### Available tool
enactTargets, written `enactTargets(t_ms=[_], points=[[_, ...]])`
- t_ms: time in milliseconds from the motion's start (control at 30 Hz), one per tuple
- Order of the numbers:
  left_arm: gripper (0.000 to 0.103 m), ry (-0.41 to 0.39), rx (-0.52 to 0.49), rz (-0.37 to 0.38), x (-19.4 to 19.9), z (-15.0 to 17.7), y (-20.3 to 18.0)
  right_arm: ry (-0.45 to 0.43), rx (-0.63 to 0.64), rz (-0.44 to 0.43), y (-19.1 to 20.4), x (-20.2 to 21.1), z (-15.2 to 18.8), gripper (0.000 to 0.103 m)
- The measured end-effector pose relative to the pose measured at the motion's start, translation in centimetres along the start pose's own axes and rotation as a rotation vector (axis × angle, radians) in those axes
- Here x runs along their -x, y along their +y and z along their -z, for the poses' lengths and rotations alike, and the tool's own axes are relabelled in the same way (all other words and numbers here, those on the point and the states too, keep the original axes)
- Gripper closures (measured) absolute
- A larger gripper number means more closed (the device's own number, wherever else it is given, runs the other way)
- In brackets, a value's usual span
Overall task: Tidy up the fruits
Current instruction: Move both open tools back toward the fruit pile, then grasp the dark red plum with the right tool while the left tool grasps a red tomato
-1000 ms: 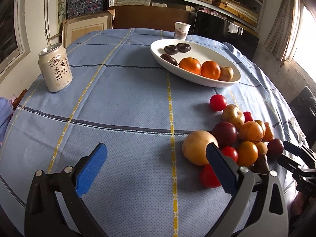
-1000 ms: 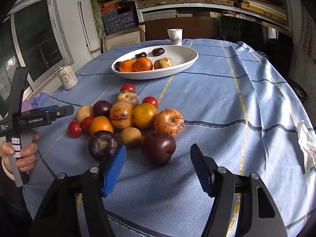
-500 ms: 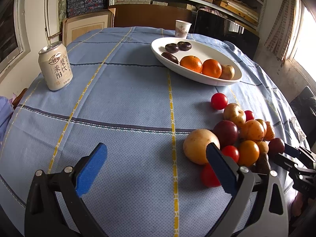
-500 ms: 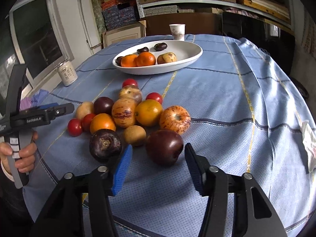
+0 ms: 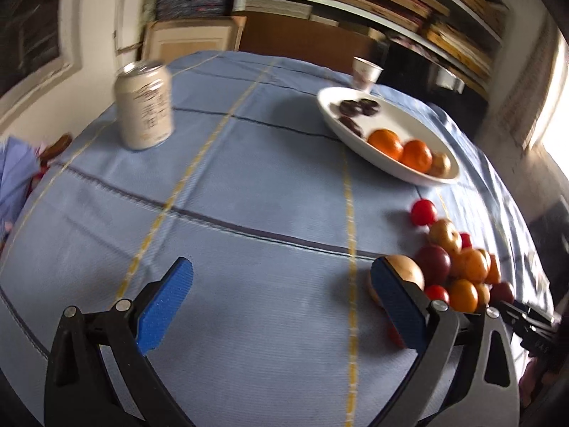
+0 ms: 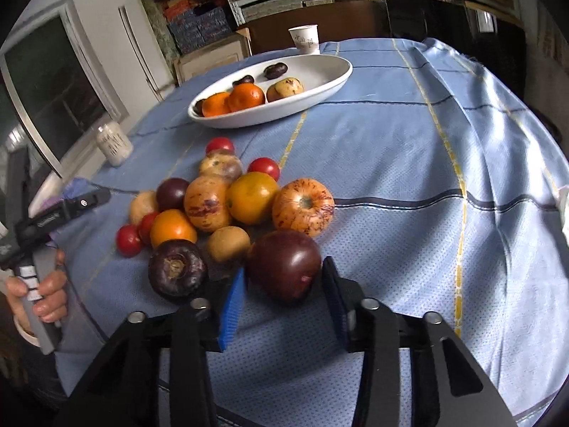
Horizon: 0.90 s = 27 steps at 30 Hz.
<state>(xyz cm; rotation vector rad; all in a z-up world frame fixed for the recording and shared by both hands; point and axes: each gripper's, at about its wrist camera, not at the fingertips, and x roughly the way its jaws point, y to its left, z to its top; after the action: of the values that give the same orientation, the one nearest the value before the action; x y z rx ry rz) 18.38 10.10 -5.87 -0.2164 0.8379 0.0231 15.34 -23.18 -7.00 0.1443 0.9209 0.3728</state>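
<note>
The dark plum (image 6: 282, 267) sits at the near edge of the fruit pile (image 6: 227, 210) on the blue tablecloth (image 6: 409, 163), between the blue pads of the right gripper (image 6: 281, 297); the jaws have just been closing, and the left pad touches the plum's side while the right pad stands right at its other side, though firm pressure cannot be told. At the plum's 9 o'clock lies a dark round fruit (image 6: 177, 272) with its stem end up, at 11 o'clock a small brown fruit (image 6: 228, 243), and at 12 o'clock a speckled apple (image 6: 304, 208). Far off at 12 o'clock the white dish (image 6: 320, 71) holds two oranges, a yellowish fruit and dark fruits, with a paper cup (image 6: 304, 39) behind it. The left gripper (image 5: 281, 306) hangs over bare cloth with its jaws wide apart and nothing between them; the pile lies at its 3 o'clock, a can (image 5: 144, 105) at its 11 o'clock. A hand (image 6: 39, 295) holds its handle.
</note>
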Motion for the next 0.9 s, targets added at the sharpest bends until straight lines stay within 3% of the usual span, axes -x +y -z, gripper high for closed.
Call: enactTargets(t_ms=[133, 200, 400, 667, 733, 900], points=[[0.005, 0.003, 0.016, 0.021, -0.1, -0.1, 0.5, -0.018, -0.057, -0.055, -1.1, 0.2, 0.0, 0.064], [0.005, 0.002, -0.039, 0.038, 0.0, 0.1, -0.6, -0.037, -0.065, -0.079, -1.3, 0.6, 0.1, 0.064], [0.005, -0.009, -0.328, 0.182, 1.2, 1.9, -5.7, -0.043, -0.077, -0.101, -1.6, 0.6, 0.0, 0.064], [0.045, 0.048, -0.419, 0.228, 0.7, 3.1, -7.7, -0.045, -0.083, -0.105, -1.7, 0.6, 0.1, 0.064], [0.051, 0.057, -0.424, 0.239, 0.7, 3.2, -7.8, -0.042, -0.084, -0.105, -1.7, 0.6, 0.1, 0.064], [0.053, 0.078, -0.452, 0.255, 0.3, 3.5, -8.3, -0.039, -0.084, -0.108, -1.7, 0.6, 0.2, 0.064]])
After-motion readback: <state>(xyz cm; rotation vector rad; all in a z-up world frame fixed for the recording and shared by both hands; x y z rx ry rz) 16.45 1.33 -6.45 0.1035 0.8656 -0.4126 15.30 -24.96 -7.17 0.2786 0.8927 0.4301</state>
